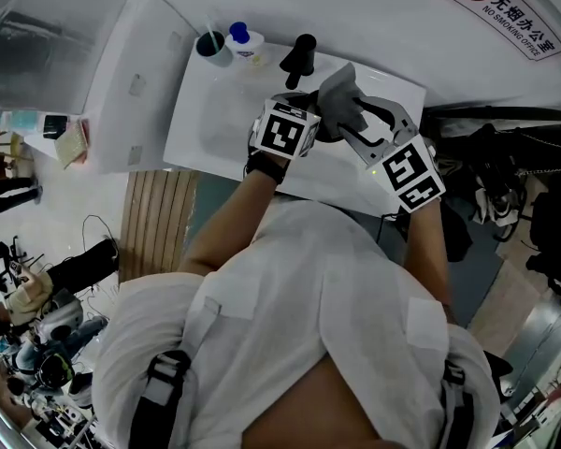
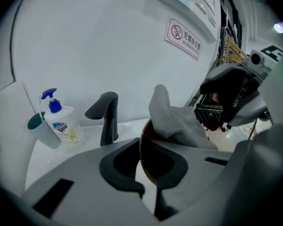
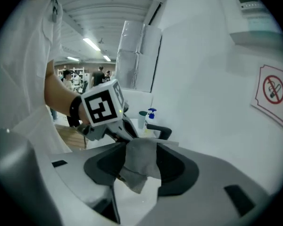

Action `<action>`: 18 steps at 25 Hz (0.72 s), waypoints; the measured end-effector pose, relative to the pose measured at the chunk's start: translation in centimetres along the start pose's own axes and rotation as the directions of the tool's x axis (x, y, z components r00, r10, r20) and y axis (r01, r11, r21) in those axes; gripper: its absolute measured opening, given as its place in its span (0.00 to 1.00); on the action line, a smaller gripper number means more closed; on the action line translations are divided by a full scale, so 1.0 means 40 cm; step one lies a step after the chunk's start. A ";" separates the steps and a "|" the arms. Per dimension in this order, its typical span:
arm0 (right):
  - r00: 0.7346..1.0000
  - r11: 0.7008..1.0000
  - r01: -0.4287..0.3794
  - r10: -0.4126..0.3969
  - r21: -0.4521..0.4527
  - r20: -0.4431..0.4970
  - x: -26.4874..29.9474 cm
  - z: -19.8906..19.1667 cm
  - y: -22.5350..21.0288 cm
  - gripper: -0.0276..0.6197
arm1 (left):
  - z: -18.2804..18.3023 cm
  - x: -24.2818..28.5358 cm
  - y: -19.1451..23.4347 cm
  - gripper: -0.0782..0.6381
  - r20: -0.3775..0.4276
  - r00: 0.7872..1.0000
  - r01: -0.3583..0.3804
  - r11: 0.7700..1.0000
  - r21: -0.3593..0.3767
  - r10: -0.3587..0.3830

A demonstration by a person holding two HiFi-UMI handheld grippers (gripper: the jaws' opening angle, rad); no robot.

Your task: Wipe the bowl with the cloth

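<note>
1. The bowl (image 2: pixel 153 159), dark brown, stands on edge between the jaws of the left tongs (image 2: pixel 148 173), which are closed narrow on its rim.
2. The cloth (image 2: pixel 172 119), grey and crumpled, is draped over the bowl's far rim, just past the left tongs' tips, with one corner sticking up.
3. In the right gripper view the cloth hangs down between the jaws of the right tongs (image 3: pixel 141 173). They stand wide, with neither pad pressing on it.
4. The two tongs meet tip to tip over the cloth. The left tongs' marker cube (image 3: pixel 101 107) sits just beyond the right tongs' tips.
5. Beyond the left tongs stands a black tap (image 2: pixel 106 117). Left of it are a soap bottle (image 2: pixel 61 121) with a blue pump and then a teal cup (image 2: pixel 40 128), touching each other.
6. All three stand at the back of a white worktop (image 1: pixel 224 110) with a basin, below both tongs.
7. A no-smoking sign (image 2: pixel 184 37) hangs on the white wall past the tongs, above and to their right.
</note>
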State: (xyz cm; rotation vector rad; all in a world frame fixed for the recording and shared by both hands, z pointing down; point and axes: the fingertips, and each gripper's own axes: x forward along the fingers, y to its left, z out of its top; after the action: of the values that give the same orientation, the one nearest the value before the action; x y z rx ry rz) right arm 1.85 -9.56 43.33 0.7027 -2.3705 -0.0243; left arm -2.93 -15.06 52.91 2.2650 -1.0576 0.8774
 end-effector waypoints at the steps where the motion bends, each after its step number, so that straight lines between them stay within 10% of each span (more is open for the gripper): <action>1: 0.999 0.999 0.023 -0.024 -0.031 -0.024 0.006 -0.008 -0.016 0.38 | -0.004 -0.001 -0.005 0.13 -0.010 1.000 0.002 1.000 0.011 -0.002; 8: 0.970 0.977 0.027 -0.077 -0.213 -0.231 0.110 -0.105 -0.034 0.37 | 0.006 -0.008 -0.044 0.13 -0.036 0.999 0.013 0.992 0.123 -0.009; 18: 0.951 0.994 -0.039 0.005 -0.103 -0.310 0.130 -0.149 -0.038 0.16 | 0.018 -0.011 -0.071 0.14 -0.078 0.997 0.036 0.949 0.312 -0.012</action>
State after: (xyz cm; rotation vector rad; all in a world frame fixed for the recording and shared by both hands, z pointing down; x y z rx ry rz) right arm 2.82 -12.46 50.78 0.5814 -2.0596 -0.0299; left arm -0.62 -13.68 51.66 2.4713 -0.9075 1.1831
